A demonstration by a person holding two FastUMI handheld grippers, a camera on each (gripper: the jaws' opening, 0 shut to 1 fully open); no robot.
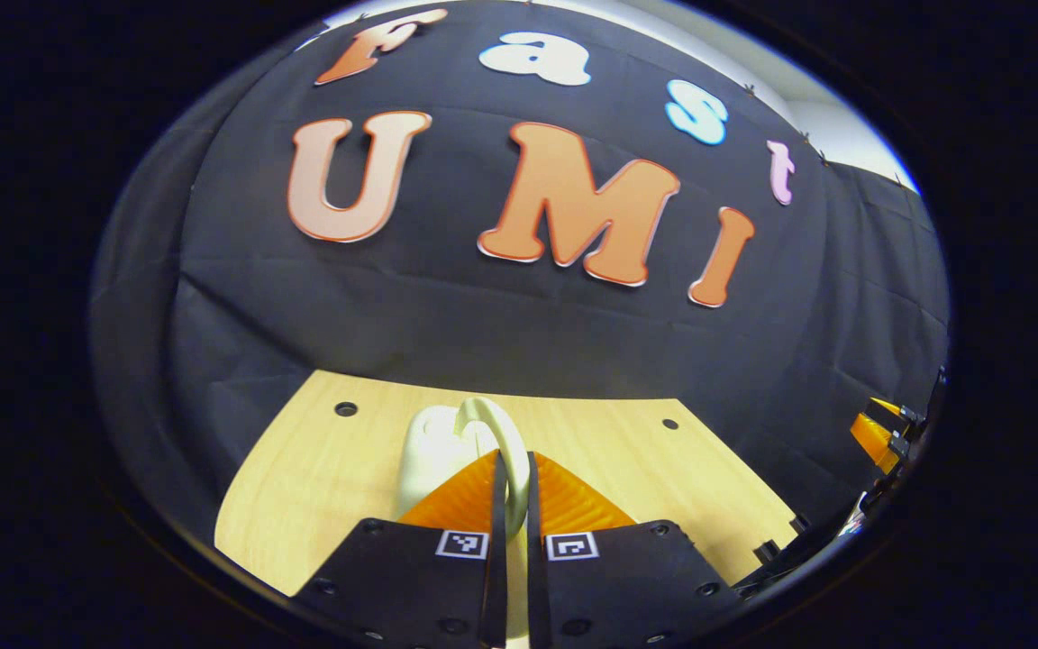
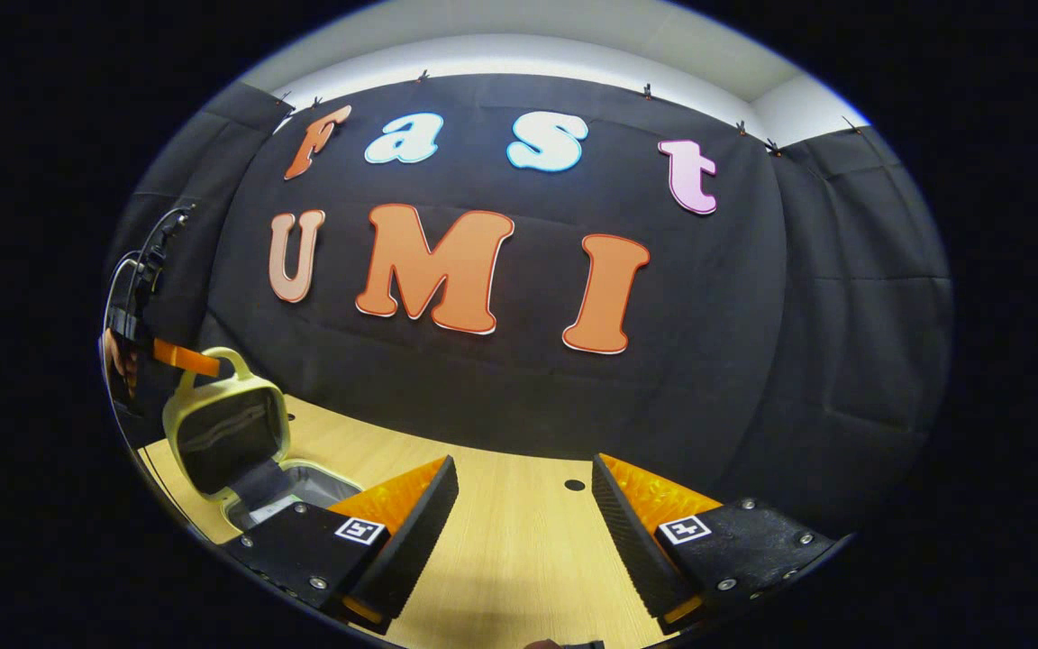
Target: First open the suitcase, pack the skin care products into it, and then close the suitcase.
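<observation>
Two grippers, split roles. Left gripper (image 1: 512, 505) is clenched on the suitcase handle (image 1: 492, 433), both fingers pinching the loop, holding the lid (image 2: 229, 433) tilted up. Suitcase (image 2: 303, 482) sits at the bench's (image 2: 519, 550) left edge in the right gripper view, already opened, dark lining showing. Right gripper (image 2: 523, 514) is released, jaws wide apart, hovering over bare bench, suitcase off to its left. No skin care products visible. My read: right gripper does the fetching; left is nearer the case.

suitcase: small pale-green hard-shell suitcase (image 2: 226, 433) on the wooden table
state: open, lid upright, dark lining showing
</observation>
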